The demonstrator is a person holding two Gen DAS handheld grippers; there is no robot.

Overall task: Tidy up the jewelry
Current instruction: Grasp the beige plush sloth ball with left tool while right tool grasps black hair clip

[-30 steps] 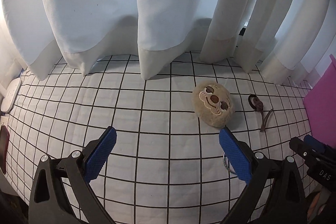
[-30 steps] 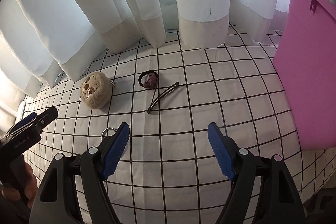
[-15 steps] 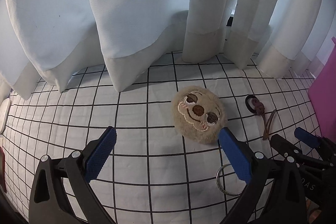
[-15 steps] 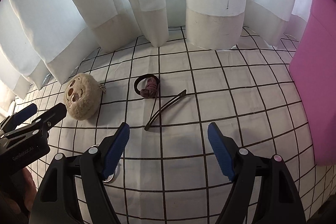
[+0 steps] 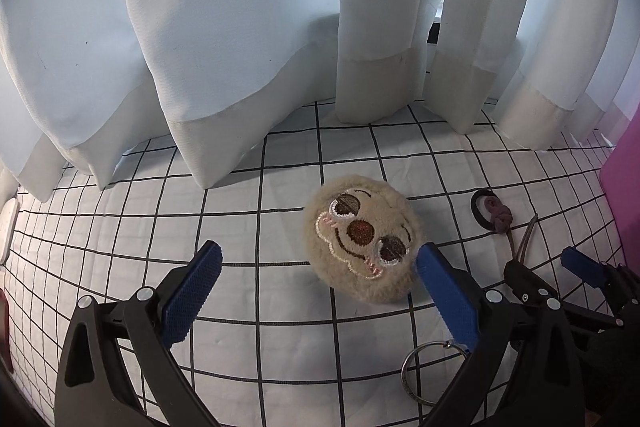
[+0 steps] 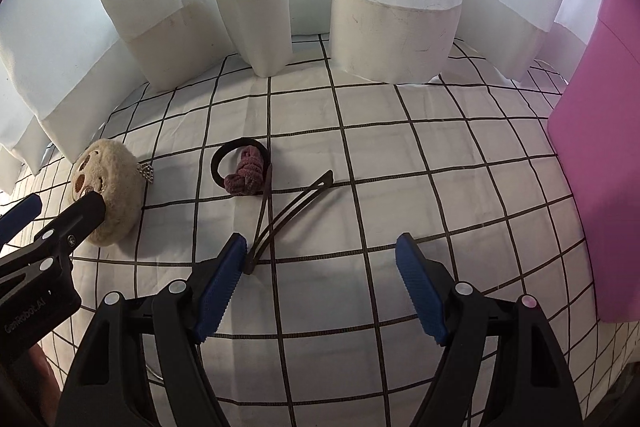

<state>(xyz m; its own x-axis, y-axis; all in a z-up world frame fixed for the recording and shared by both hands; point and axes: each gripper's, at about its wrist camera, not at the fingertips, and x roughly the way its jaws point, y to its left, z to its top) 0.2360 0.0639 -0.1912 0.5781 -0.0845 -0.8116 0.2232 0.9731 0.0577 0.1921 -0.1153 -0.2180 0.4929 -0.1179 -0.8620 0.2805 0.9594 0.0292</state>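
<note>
A beige plush sloth-face charm (image 5: 360, 239) lies on the checked cloth, with a small chain (image 6: 146, 173) at its far side and a metal key ring (image 5: 424, 371) nearer me. My left gripper (image 5: 318, 255) is open, and its right pad is close beside the plush. A black hair tie with a maroon knot (image 6: 244, 171) and a thin dark hair clip (image 6: 292, 211) lie in front of my right gripper (image 6: 320, 243). That gripper is open, with its left pad near the clip's near end and nothing between the pads.
White curtains (image 5: 248, 47) hang down to the cloth along the far side. A pink box (image 6: 600, 167) stands at the right. The black-lined white cloth (image 6: 400, 155) covers the whole surface. The left gripper's finger (image 6: 80, 215) reaches in front of the plush (image 6: 108, 187).
Both grippers have come forward and lower. The plush has shifted from right of the left gripper to just inside its right finger. The clip and hair tie now sit closer to the right gripper.
</note>
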